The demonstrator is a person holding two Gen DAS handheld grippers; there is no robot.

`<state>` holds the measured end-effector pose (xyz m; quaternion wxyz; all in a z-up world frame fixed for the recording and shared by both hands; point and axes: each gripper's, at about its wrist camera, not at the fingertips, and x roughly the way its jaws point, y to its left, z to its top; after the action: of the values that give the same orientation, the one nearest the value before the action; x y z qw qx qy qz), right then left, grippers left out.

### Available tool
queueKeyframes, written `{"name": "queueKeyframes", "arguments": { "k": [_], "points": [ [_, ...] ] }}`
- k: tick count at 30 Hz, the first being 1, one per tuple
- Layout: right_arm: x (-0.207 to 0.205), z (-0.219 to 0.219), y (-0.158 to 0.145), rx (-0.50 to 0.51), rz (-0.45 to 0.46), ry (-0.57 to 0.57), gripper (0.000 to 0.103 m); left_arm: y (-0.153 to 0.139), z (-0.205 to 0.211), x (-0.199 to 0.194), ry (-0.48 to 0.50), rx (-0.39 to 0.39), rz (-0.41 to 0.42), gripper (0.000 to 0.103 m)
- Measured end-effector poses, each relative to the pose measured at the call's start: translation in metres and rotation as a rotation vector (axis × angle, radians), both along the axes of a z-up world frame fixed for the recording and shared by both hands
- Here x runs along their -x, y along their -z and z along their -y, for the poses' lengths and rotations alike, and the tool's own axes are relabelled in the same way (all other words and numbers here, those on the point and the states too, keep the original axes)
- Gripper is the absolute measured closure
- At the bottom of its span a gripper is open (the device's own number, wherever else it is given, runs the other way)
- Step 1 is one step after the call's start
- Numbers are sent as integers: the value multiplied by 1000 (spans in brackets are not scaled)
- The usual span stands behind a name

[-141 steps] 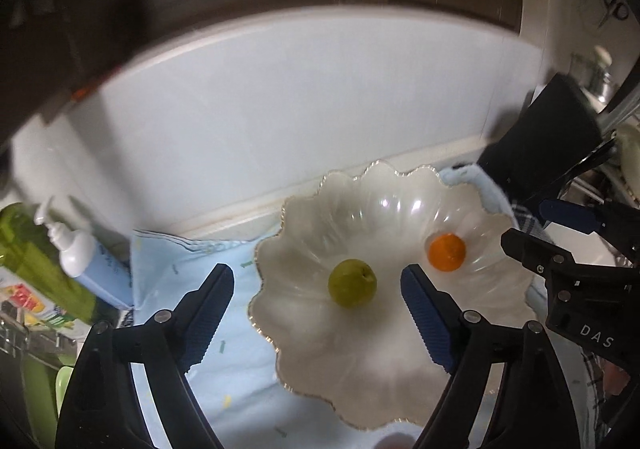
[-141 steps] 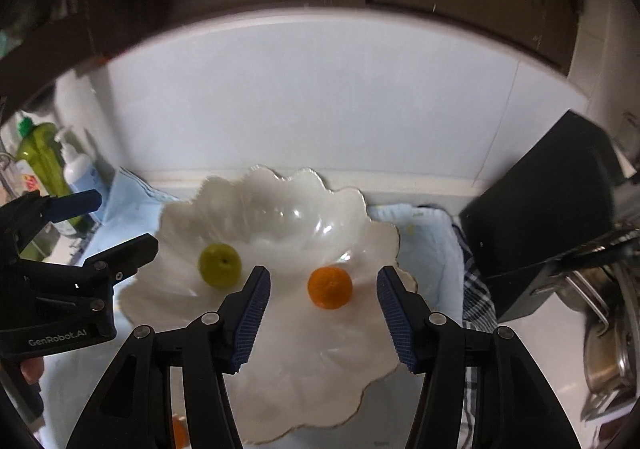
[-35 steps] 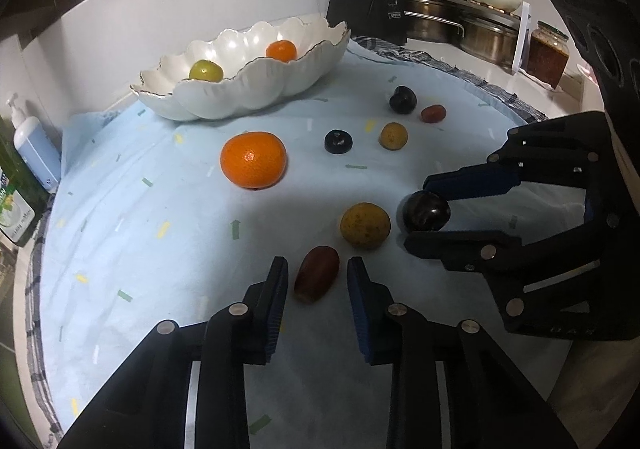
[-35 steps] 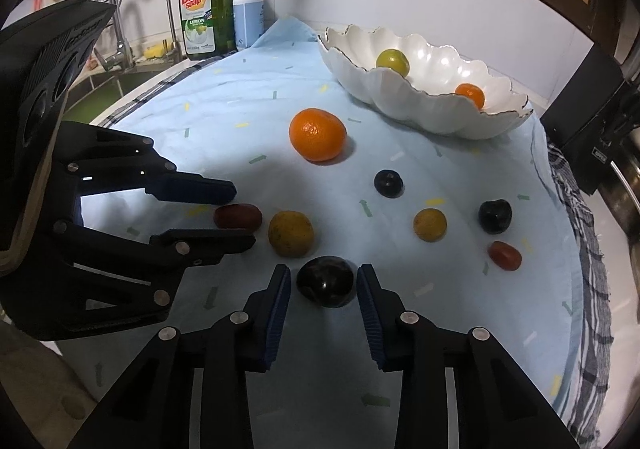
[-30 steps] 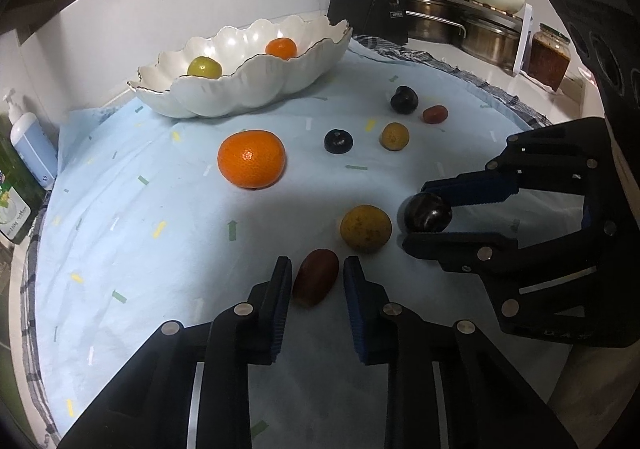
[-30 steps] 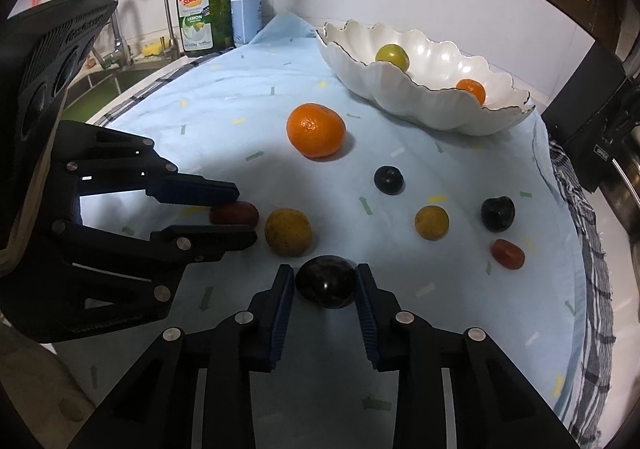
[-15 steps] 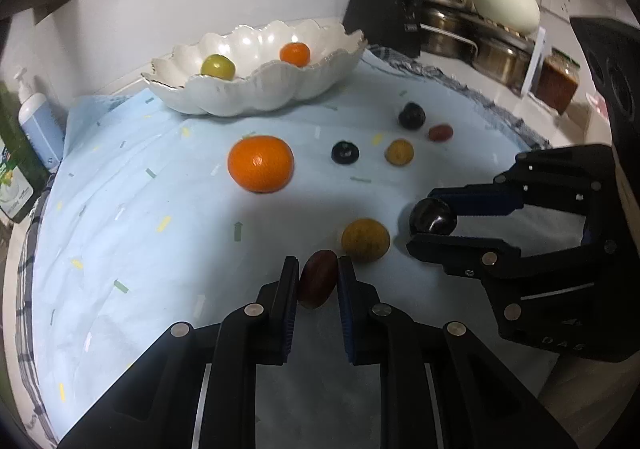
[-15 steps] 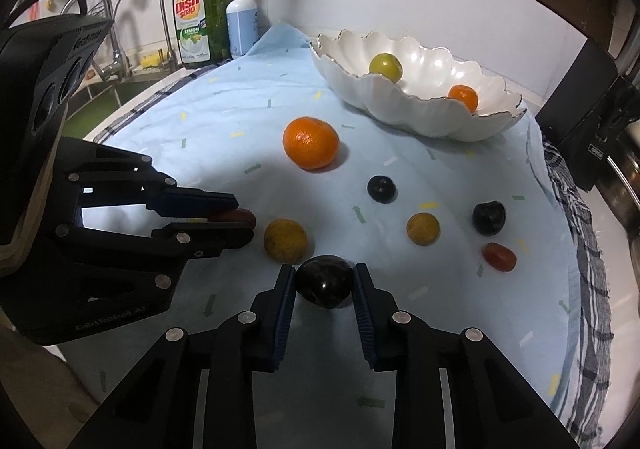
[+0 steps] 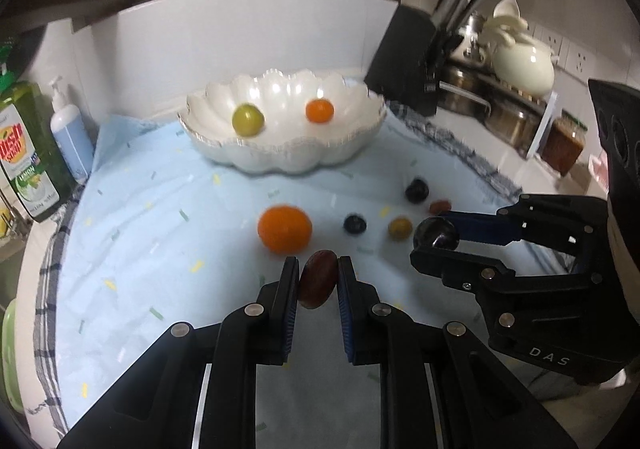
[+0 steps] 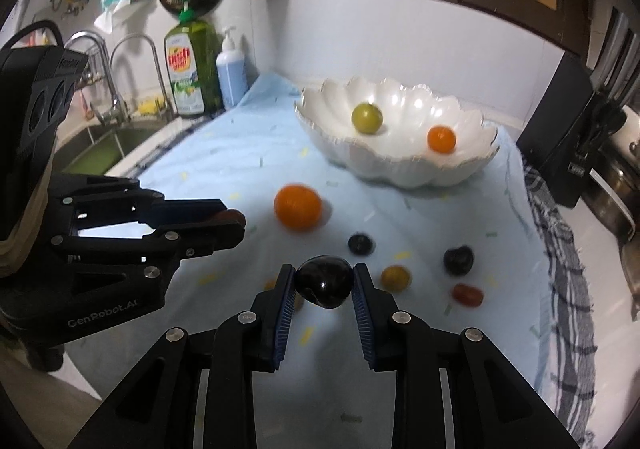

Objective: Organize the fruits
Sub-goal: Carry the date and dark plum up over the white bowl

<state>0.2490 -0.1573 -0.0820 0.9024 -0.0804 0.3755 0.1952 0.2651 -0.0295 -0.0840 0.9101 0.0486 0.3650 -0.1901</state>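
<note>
Left gripper (image 9: 319, 279): clenched on reddish-brown fruit (image 9: 318, 278), now lifted off the counter. Right gripper (image 10: 323, 283): likewise, black plum (image 10: 323, 281). Next, likely: white bowl (image 10: 400, 169), far edge.

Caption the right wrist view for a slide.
Right gripper holds a dark plum above the blue cloth, facing the white bowl.

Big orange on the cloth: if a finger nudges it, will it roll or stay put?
The big orange looks round with nothing beside it, so it would probably roll. The soft blue cloth may slow it. Its size suggests a wide jaw opening.
</note>
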Motion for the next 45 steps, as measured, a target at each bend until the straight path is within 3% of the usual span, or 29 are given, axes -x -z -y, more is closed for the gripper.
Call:
{"name": "queueKeyframes", "arguments": {
  "k": [14, 27, 37, 45],
  "points": [
    [-33, 14, -52, -65, 152, 105, 73, -45, -2, -30, -93, 26, 103, 83],
    [-81, 17, -73, -87, 175, 146, 73, -72, 3, -75, -133, 0, 173, 83],
    [-131, 22, -72, -85, 116, 171, 73, -76, 15, -116, -140, -43, 164, 83],
    [-170, 27, -61, -34, 74, 195, 73, -62, 20, -159, -144, -39, 64, 83]
  ]
}}
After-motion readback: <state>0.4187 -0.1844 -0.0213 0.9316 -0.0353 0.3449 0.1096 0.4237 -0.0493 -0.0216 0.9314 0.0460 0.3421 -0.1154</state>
